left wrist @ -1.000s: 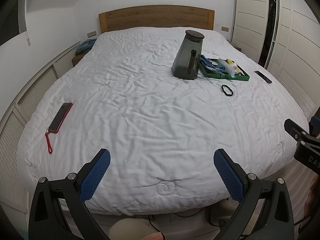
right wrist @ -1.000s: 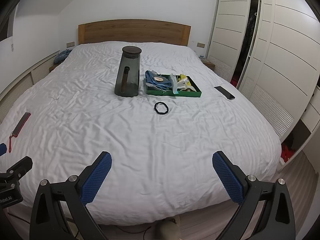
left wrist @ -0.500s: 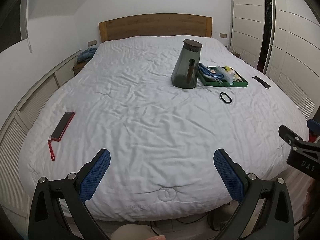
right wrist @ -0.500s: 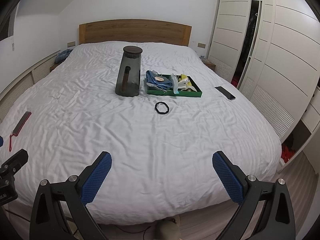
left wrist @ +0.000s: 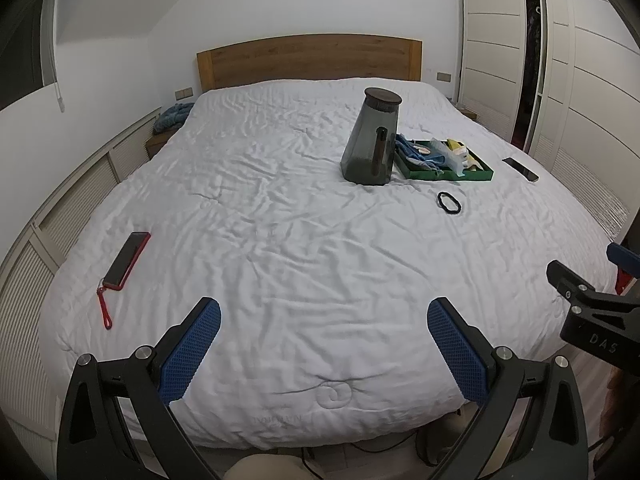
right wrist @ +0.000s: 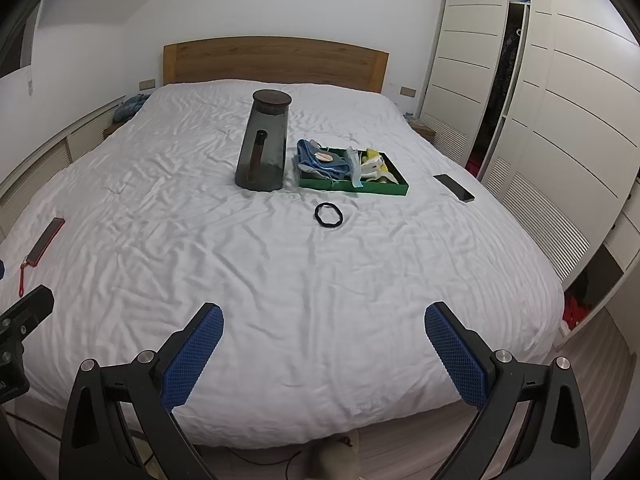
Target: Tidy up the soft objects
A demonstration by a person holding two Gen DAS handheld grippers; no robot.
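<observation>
White, wrinkled bedding covers the large bed [left wrist: 280, 240], and both grippers are held above its foot end, well apart from all the objects. The left gripper [left wrist: 323, 344] has its two blue pads wide apart and nothing is between them. The right gripper [right wrist: 323, 346] is the same: its blue pads stand wide apart over bare bedding and hold nothing.

Near the middle of the bed, toward the headboard [right wrist: 276, 60], a green tray [right wrist: 352, 187] lies flat. Soft things are piled in it: blue cloth [right wrist: 316, 160] on the left part, and white and yellow pieces [right wrist: 374, 166] on the right part; what these pieces are I cannot tell. Just beside the tray, on its left, a dark smoky jug [right wrist: 262, 148] with a brown lid stands upright. In front of the tray, lying alone on the bedding, is a black hair tie [right wrist: 329, 214]; it does not touch the tray.

At the right edge of the bed lies a black phone [right wrist: 454, 188]. At the left edge lies another phone in a red case [left wrist: 127, 261] with a red strap. White wardrobe doors [right wrist: 560, 120] stand on the right side of the room.
</observation>
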